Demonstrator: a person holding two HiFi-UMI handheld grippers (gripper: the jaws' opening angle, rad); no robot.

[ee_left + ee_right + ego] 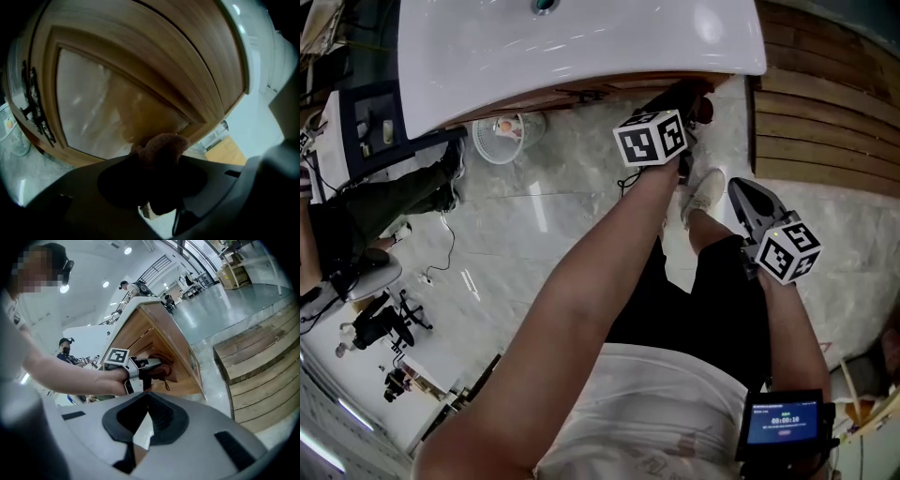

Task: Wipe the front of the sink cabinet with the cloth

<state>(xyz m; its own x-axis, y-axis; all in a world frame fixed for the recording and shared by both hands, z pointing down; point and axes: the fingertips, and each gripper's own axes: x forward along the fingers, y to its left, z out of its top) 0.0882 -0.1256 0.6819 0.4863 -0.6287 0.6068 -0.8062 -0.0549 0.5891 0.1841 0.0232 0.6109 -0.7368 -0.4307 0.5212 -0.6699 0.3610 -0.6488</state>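
Cloth: a brown, fuzzy wad of cloth (pixel 161 149) at lower centre of the left gripper view, pressed against the cabinet door.
Left gripper: the left gripper (pixel 152 365) has its jaws clamped on the cloth.
Right gripper: the right gripper (pixel 744 195) is at right of the head view, well off the cabinet. Its jaws are drawn together with only a sliver between them, and they grip nothing.
Cabinet: the sink cabinet (pixel 154 61) is curved, warm-grained wood. A frosted panel (pixel 93 112) is set in the door, with a black handle (pixel 33 105) at the left edge.
Counter: a glossy white basin (pixel 581 47) runs across the top of the head view.
Room: a pale, marbled, shiny floor (pixel 516 244), with slatted wooden steps (pixel 825 122) at upper right.
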